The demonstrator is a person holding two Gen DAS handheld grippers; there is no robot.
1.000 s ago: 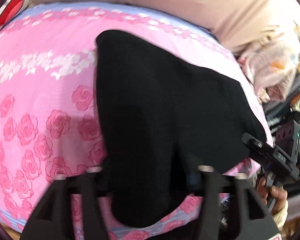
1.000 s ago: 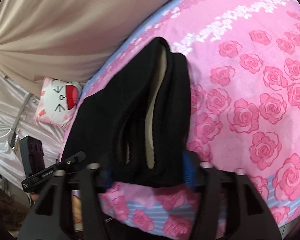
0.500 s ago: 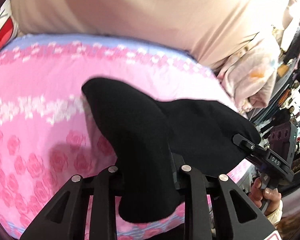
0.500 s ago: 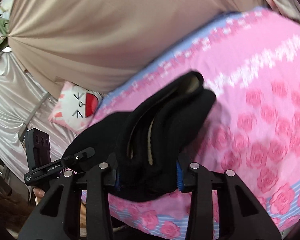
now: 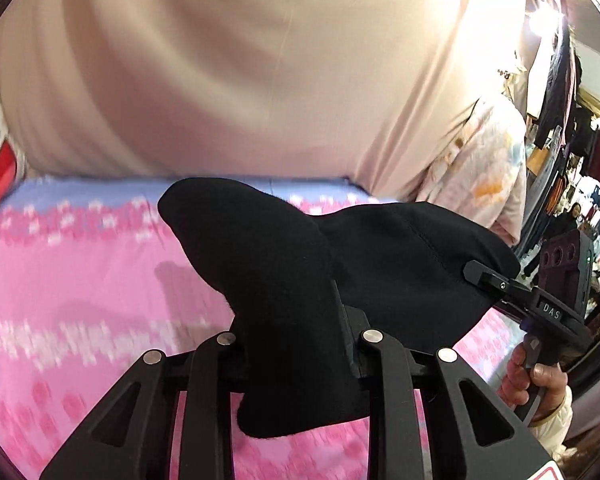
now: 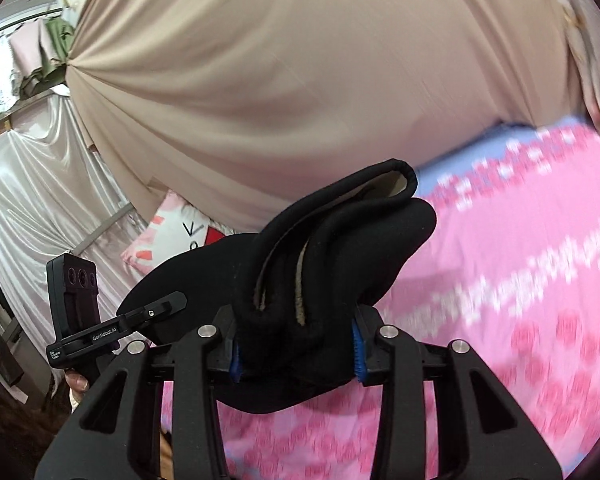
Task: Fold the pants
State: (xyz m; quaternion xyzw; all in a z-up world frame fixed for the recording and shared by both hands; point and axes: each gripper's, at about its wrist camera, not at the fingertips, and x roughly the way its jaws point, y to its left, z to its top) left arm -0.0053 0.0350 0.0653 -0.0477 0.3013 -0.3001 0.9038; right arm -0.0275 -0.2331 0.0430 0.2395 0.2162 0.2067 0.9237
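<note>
The black pants hang lifted above the pink rose-print bed. My left gripper is shut on one bunched end of the pants. My right gripper is shut on the other end, where the folded layers show a beige lining. Each gripper shows in the other's view: the right one at the right, the left one at the left, both clamped on the black cloth stretched between them.
A beige curtain hangs behind the bed. A white and red cartoon pillow lies at the bed's far left. White satin drapes hang at the left. Hanging clothes and shelves stand at the right.
Both grippers have closed on the pants and lifted them off the bed. The cameras now tilt up toward the curtain, and the pants hang bunched between the grippers.
</note>
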